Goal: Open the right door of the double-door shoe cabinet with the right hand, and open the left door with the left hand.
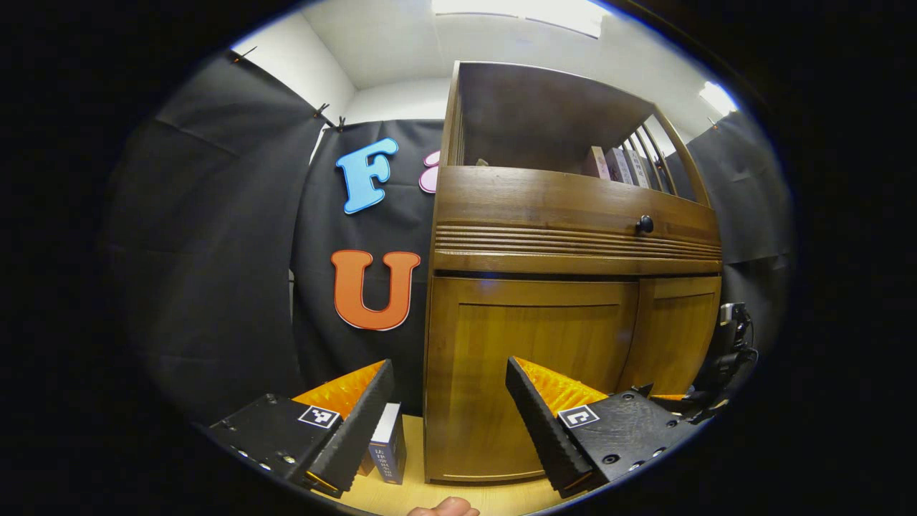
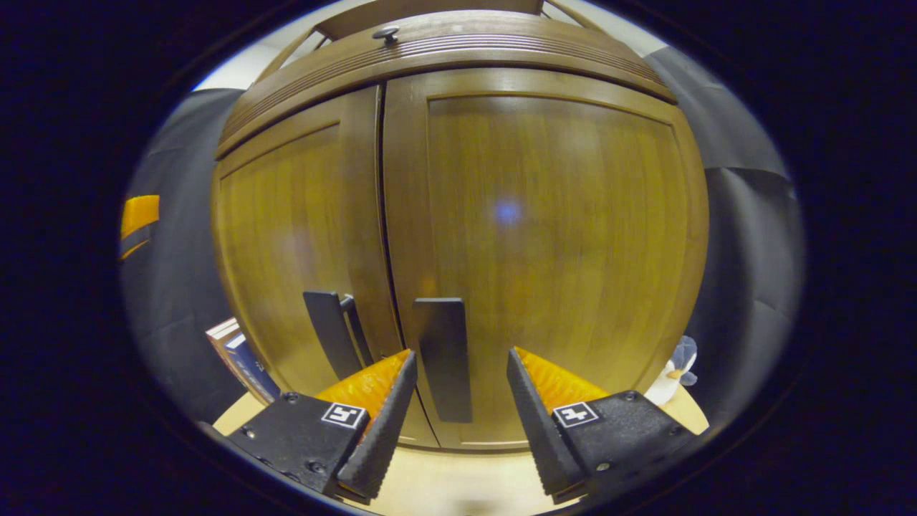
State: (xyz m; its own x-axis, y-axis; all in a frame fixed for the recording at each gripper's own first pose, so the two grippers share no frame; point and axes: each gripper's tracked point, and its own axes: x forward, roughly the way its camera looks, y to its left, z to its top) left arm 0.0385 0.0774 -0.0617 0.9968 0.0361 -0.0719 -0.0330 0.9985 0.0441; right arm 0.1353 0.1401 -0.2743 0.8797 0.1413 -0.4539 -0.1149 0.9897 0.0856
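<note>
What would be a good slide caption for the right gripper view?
Open right claw lined up on the closed right door's handle.

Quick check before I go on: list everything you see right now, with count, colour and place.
Shoe cabinet: one, brown wood, on the pale floor.
Doors: two, brown, both closed.
Door handles: two, dark, flanking the centre seam.
Drawer knob: one, dark, above the doors.
Shelf books: several, upright in the top shelf.
Floor books: a few, blue and white, left of the cabinet.
Soft toy: one, white and grey, right of the cabinet.
Left gripper: jaws open, off the cabinet's left corner.
Right gripper: jaws open, facing the right handle.
</note>
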